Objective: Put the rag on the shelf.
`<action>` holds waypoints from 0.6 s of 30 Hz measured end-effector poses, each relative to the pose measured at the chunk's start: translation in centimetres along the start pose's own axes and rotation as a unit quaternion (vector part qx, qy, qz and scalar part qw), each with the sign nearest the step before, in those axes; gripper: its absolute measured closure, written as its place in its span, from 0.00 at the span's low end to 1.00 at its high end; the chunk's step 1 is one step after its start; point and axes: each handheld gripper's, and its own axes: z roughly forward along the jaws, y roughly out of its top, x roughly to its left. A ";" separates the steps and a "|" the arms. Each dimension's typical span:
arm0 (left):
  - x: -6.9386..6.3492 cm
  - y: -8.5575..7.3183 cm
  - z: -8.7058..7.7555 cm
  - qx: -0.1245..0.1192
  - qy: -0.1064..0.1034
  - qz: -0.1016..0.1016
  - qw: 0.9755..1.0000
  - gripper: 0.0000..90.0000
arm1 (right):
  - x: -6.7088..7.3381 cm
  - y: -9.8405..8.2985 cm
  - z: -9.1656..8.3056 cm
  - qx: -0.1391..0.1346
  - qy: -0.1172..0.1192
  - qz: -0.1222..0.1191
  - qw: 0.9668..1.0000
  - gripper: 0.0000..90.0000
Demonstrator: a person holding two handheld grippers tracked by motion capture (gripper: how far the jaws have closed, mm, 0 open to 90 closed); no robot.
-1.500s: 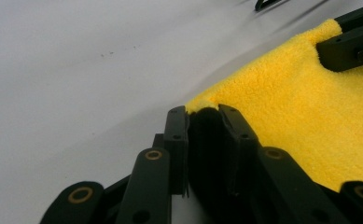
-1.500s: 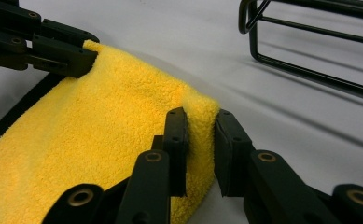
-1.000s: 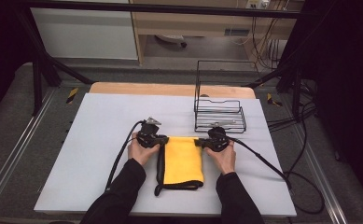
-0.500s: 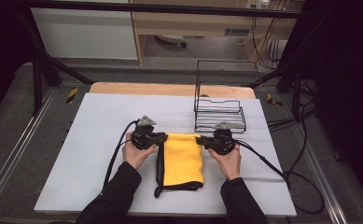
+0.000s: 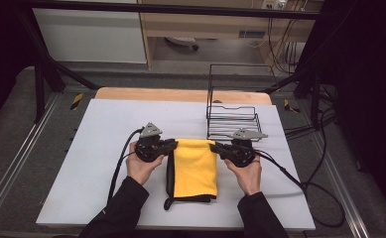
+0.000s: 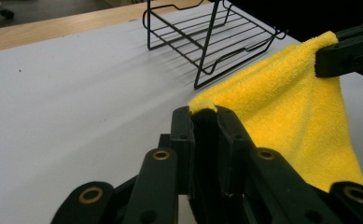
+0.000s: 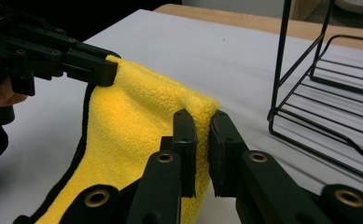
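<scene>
A yellow cloth (image 5: pixel 195 166) with a black border hangs between my two grippers, its far edge lifted off the white table (image 5: pixel 101 124) and its near end resting on it. My left gripper (image 5: pixel 174 144) is shut on the cloth's far left corner; in the left gripper view the jaws pinch the yellow cloth (image 6: pixel 282 98) at the left gripper (image 6: pixel 203 112) tips. My right gripper (image 5: pixel 214 147) is shut on the far right corner, seen in the right gripper view as the right gripper (image 7: pixel 201 116) clamping the yellow cloth (image 7: pixel 132 121). A hand holds each gripper.
A black wire rack (image 5: pixel 232 116) stands just behind the right gripper; the wire rack (image 6: pixel 207 37) and wire rack (image 7: pixel 328 93) show close in both gripper views. Cables (image 5: pixel 299 183) trail off to the right. A wooden strip (image 5: pixel 180 94) edges the table's far side.
Both grippers have risen and moved away from the person with the cloth's far edge, stretching the cloth out longer. The grips have not changed.
</scene>
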 end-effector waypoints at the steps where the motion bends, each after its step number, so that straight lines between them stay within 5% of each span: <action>1: -0.1 0.1 -0.2 -0.003 0.001 0.001 1.000 0.87 | 0.2 0.1 -0.1 -0.002 0.000 0.000 1.000 0.92; 18: -1.5 1.2 -3.0 -0.059 0.001 0.005 0.998 0.87 | 1.9 1.9 -2.2 -0.054 -0.005 -0.033 0.998 0.92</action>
